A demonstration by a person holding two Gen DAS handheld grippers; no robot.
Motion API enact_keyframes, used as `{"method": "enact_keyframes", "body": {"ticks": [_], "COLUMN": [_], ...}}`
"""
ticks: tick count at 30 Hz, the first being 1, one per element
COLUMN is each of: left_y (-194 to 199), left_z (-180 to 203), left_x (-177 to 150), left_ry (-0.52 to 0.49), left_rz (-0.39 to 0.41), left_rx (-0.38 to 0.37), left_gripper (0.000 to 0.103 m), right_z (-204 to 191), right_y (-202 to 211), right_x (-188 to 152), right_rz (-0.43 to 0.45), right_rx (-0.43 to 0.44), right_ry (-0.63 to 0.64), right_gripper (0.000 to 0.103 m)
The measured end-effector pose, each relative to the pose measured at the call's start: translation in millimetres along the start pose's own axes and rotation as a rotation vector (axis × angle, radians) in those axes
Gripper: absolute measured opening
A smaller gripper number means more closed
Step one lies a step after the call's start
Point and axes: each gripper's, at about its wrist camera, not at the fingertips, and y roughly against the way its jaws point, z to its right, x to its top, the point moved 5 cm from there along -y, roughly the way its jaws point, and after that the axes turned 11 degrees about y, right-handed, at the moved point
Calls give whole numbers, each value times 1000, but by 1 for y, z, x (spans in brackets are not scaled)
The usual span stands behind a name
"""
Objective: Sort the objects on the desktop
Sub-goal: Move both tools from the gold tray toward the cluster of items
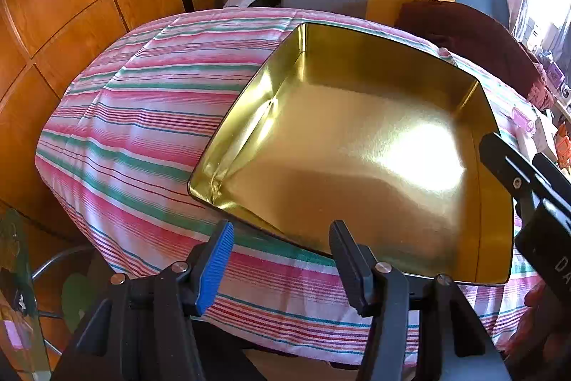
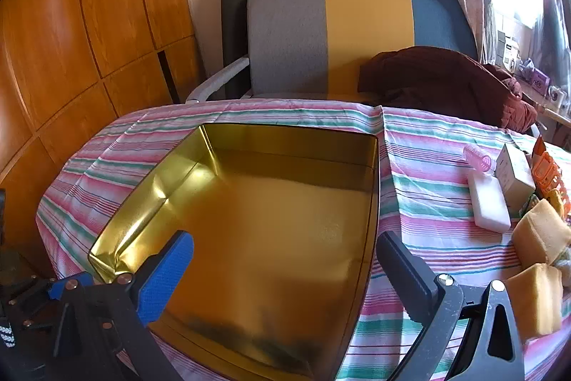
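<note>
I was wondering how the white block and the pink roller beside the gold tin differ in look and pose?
The white block is a flat, opaque rectangular slab; the pink roller is a translucent ridged cylinder. The block lies flat and looks larger, while the roller lies on its side, its open end towards the right wrist camera. The roller sits farther back than the block. Both rest on the striped cloth, right of the gold tin.

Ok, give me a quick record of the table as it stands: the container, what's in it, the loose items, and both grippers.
surface: table under a striped cloth
container: gold tin, lid off, nothing visible inside
loose items: to the right of the tin, on the cloth: pink hair roller, white block, small white box, orange item, yellow sponges
left gripper: part open, nothing between the jaws, over the tin's near rim
right gripper: wide open, nothing held, above the tin
behind the table: chair with dark red fabric
</note>
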Motion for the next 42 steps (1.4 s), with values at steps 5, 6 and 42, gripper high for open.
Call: {"method": "enact_keyframes", "body": {"ticks": [5,6,42], "left_y": [1,2,20], "left_z": [5,6,82], "left_x": [-1,-1,-14], "left_ry": [-11,-14,-189], "left_rz": [1,1,30], "left_rx": [6,9,-28], "left_gripper": [57,57,57], "right_z": [5,6,139], "right_y": [3,4,51], "right_x": [0,0,-47], "right_rz": [1,3,-32], "right_rx": [3,3,-284], "right_ry": [-2,-4,-153], "right_gripper": [103,103,103]}}
